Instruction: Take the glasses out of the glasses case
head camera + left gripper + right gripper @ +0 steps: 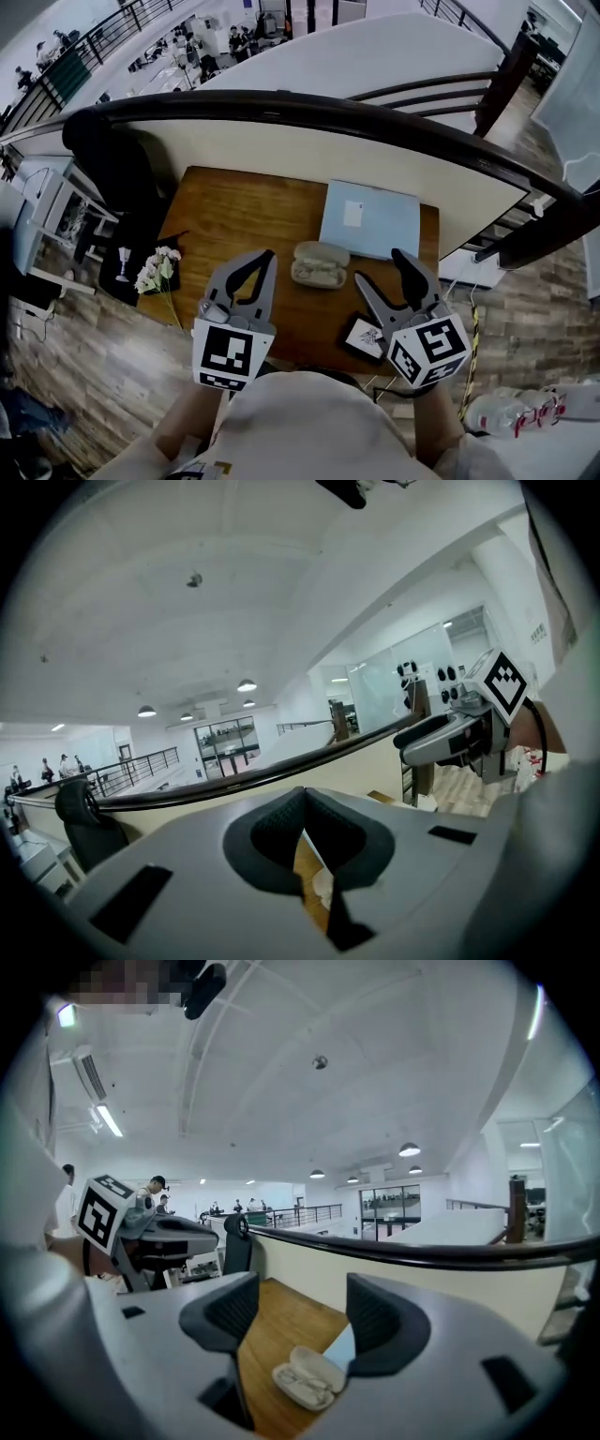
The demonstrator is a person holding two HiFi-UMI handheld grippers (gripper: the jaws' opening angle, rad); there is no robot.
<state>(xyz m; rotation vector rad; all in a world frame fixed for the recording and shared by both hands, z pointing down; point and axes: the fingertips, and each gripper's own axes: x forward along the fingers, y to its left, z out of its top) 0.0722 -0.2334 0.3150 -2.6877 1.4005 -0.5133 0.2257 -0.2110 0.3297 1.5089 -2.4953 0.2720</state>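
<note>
A cream glasses case lies open in the middle of the wooden table, lid flipped toward the back. Its front half seems to hold pale glasses, though the detail is too small to be sure. My left gripper hovers just left of the case, its fingertips touching, with nothing between them. My right gripper hangs to the right of the case, open and empty. In the right gripper view the case lies below and ahead of the open right gripper. In the left gripper view the left gripper is shut.
A light blue folder lies behind the case at the back right. White flowers rest at the table's left edge. A dark printed card sits near the front edge. A black chair and a curved railing border the table.
</note>
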